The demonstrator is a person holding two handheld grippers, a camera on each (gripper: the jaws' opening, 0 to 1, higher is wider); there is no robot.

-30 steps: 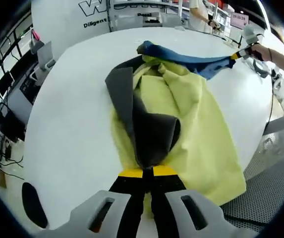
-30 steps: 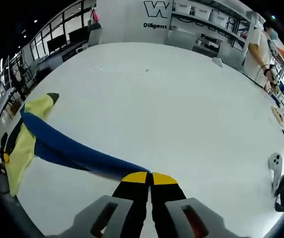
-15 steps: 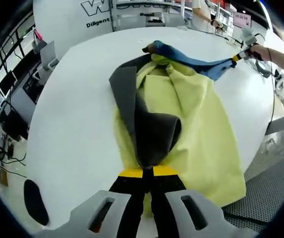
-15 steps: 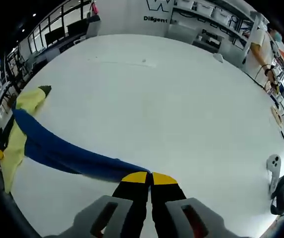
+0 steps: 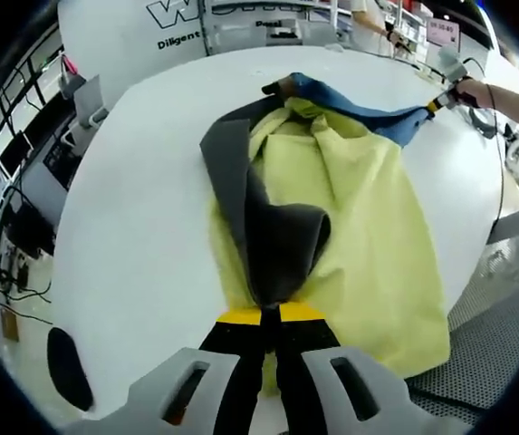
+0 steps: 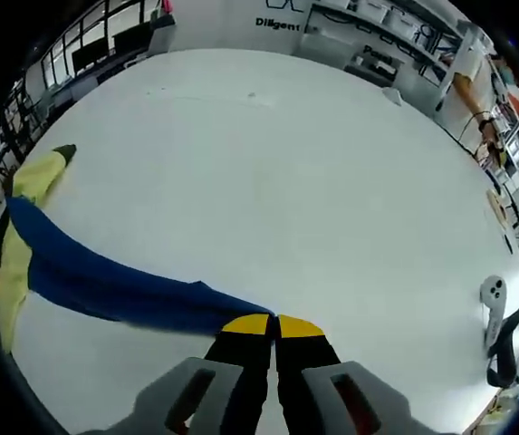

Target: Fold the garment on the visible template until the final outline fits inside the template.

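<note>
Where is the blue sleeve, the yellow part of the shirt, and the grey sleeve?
blue sleeve [image 6: 105, 285], right gripper view, middle of its stretched length.
yellow part [image 5: 368, 245], left gripper view, flat body panel.
grey sleeve [image 5: 277, 245], left gripper view, its wide folded end.

In my left gripper view, the garment [image 5: 350, 227] lies spread on the table [image 5: 132, 236], running from just in front of my left gripper [image 5: 271, 313], whose jaws are closed on its near fold, away to the far right, where my right gripper [image 5: 436, 101] holds its sleeve [image 5: 368, 113] at the table's far edge. In my right gripper view, that sleeve stretches from my right gripper's closed jaws out to the left across the table. A controller [image 6: 493, 292] rests on the table at the right.
</note>
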